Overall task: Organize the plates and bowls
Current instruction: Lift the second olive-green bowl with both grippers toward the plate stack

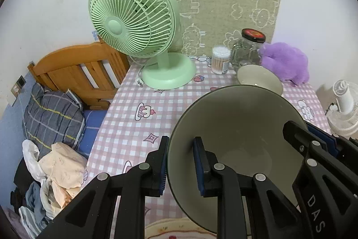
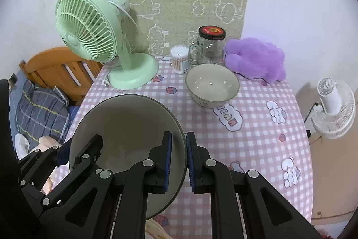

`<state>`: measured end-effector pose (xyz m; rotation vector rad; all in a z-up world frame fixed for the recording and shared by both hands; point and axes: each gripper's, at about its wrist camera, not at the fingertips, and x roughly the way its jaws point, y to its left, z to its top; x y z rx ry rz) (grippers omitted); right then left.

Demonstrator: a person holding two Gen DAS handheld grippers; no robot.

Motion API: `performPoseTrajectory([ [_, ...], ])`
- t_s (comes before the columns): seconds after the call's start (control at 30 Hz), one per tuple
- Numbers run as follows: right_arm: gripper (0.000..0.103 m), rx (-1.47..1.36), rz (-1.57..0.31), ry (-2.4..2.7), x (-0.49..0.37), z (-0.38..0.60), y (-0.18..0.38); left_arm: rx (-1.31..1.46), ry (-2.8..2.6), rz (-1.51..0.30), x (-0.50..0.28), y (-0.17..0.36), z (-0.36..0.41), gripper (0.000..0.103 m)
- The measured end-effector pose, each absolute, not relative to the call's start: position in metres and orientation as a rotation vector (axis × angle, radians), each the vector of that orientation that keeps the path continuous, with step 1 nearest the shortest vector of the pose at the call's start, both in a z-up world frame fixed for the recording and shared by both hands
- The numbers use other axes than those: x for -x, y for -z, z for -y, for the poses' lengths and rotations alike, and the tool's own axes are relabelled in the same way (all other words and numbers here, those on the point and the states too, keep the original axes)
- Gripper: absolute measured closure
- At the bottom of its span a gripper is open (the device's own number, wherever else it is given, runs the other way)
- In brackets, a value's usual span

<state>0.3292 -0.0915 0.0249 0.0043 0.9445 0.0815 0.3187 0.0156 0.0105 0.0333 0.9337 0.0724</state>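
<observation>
A large grey-green bowl (image 1: pixel 241 127) (image 2: pixel 125 122) hangs tilted above the checked table, held by both grippers. My left gripper (image 1: pixel 181 162) (image 2: pixel 76 147) is shut on its left rim, one finger inside and one outside. My right gripper (image 2: pixel 179 160) (image 1: pixel 299 133) is shut on the opposite rim in the same way. A smaller cream bowl (image 2: pixel 212 84) (image 1: pixel 259 77) stands upright on the table beyond, near the back. The large bowl's near edge partly hides it in the left wrist view.
At the back of the pink checked tablecloth (image 2: pixel 257 138) stand a green desk fan (image 2: pixel 89 26), a cotton-swab tub (image 2: pixel 179 57), a lidded glass jar (image 2: pixel 210 46) and a purple plush toy (image 2: pixel 255 57). A bed (image 1: pixel 73 73) lies left; a white fan (image 2: pixel 333 106) stands right.
</observation>
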Motion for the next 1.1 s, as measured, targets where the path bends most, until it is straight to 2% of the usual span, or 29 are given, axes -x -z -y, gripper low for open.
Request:
performPoseTrajectory([
  [0.53, 0.087, -0.026, -0.901, 0.025, -0.226, 0.096, -0.056, -0.067, 0.062, -0.880, -0.232, -0.035, -0.015, 0.084],
  [1.1, 0.087, -0.067, -0.912, 0.121, -0.145, 0.155, -0.051, -0.089, 0.173, -0.900, -0.167, -0.026, 0.041, 0.084],
])
